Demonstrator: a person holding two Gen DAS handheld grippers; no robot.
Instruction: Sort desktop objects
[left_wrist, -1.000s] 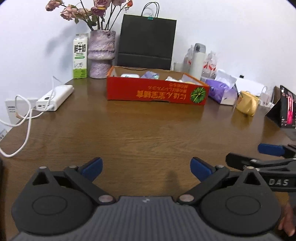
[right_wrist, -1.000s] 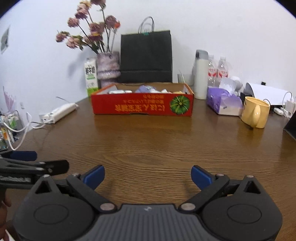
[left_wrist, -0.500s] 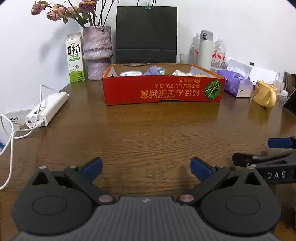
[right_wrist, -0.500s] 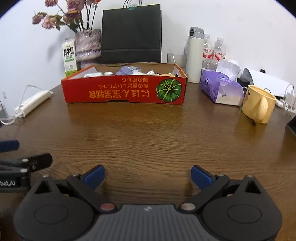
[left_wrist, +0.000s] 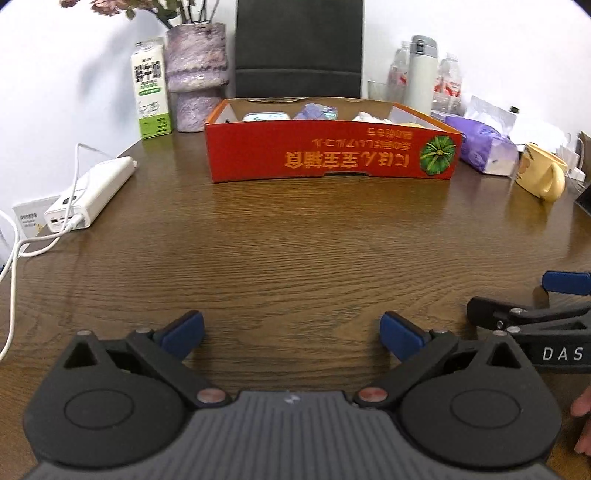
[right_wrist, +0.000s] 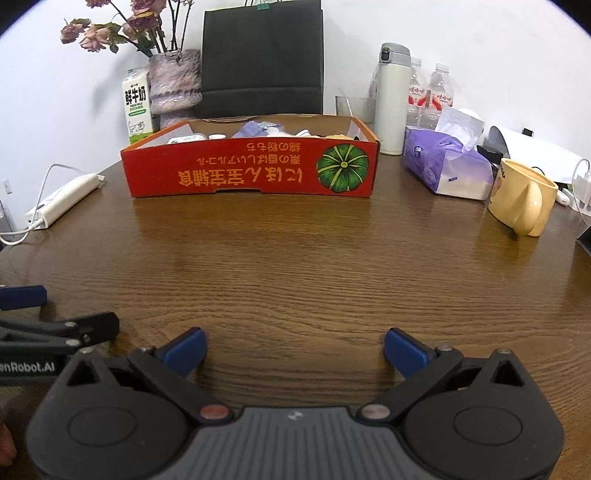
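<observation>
A red cardboard box (left_wrist: 332, 155) (right_wrist: 251, 173) with a green pumpkin print stands at the far middle of the brown wooden table (left_wrist: 295, 251). Inside it lie several small items, among them a pale tin (left_wrist: 264, 116) and a purple packet (right_wrist: 255, 129). My left gripper (left_wrist: 291, 334) is open over the near table with nothing between its blue pads. My right gripper (right_wrist: 293, 349) is open and empty too. Each gripper shows at the edge of the other's view, side by side.
Beside the box: milk carton (right_wrist: 137, 107), purple vase with dried flowers (right_wrist: 173, 81), black paper bag (right_wrist: 262, 59), white flask (right_wrist: 393, 99), water bottles (right_wrist: 430, 96), purple tissue pack (right_wrist: 447, 166), yellow mug (right_wrist: 522, 197). A white power bank (left_wrist: 90, 194) with cable lies left.
Both views have drawn closer to the red box and turned to face it squarely. Both grippers stayed open and empty.
</observation>
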